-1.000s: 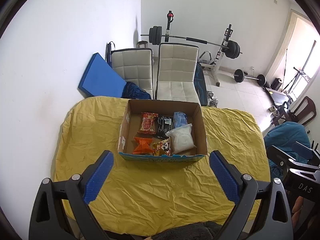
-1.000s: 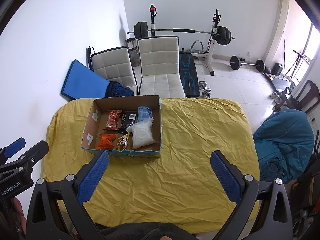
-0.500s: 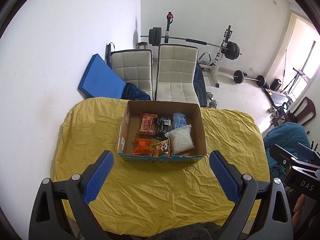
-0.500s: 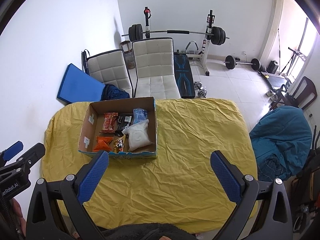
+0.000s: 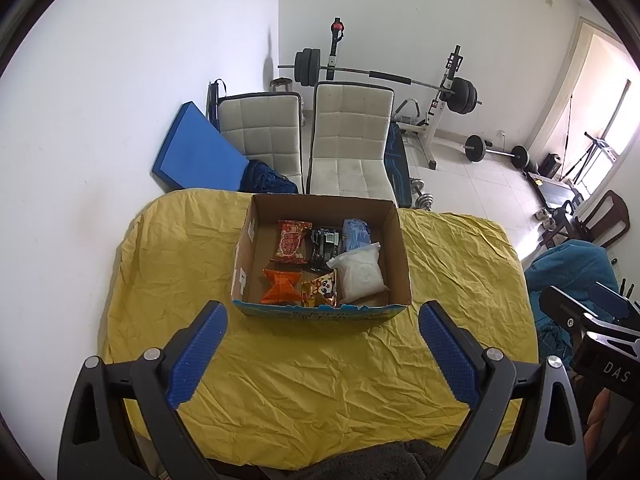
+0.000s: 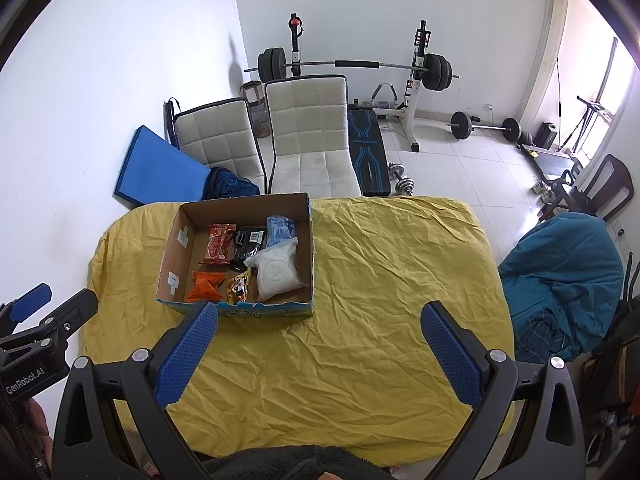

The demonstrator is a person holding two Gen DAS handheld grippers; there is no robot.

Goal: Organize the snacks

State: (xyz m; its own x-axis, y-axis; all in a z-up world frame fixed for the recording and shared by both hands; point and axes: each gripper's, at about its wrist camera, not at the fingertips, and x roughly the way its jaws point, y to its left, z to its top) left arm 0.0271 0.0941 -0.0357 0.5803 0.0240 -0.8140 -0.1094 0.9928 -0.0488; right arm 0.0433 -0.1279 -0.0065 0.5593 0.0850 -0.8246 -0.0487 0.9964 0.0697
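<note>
An open cardboard box [image 5: 400,252] [image 6: 168,256] sits on the yellow-covered table [image 5: 320,380] [image 6: 380,280]. Inside lie several snacks: a red packet [image 5: 292,240] [image 6: 218,243], a black packet [image 5: 322,242] [image 6: 248,242], a blue packet [image 5: 355,232] [image 6: 280,228], a white bag [image 5: 360,276] [image 6: 276,270], an orange packet [image 5: 280,286] [image 6: 206,285] and a yellow panda packet [image 5: 322,288] [image 6: 238,288]. My left gripper [image 5: 322,344] hovers open in front of the box, holding nothing. My right gripper [image 6: 320,346] is open and empty, to the right of the box.
Two white chairs [image 5: 348,140] [image 6: 308,136] stand behind the table, with a blue mat [image 5: 196,156] against the wall. A barbell rack [image 6: 360,66] and dumbbells [image 6: 400,176] stand beyond. A teal cloth heap [image 6: 560,272] lies right of the table.
The right wrist view has shifted a little, so the box sits slightly differently in it. The left gripper has hardly moved. Both grippers stay open and the snacks are untouched.
</note>
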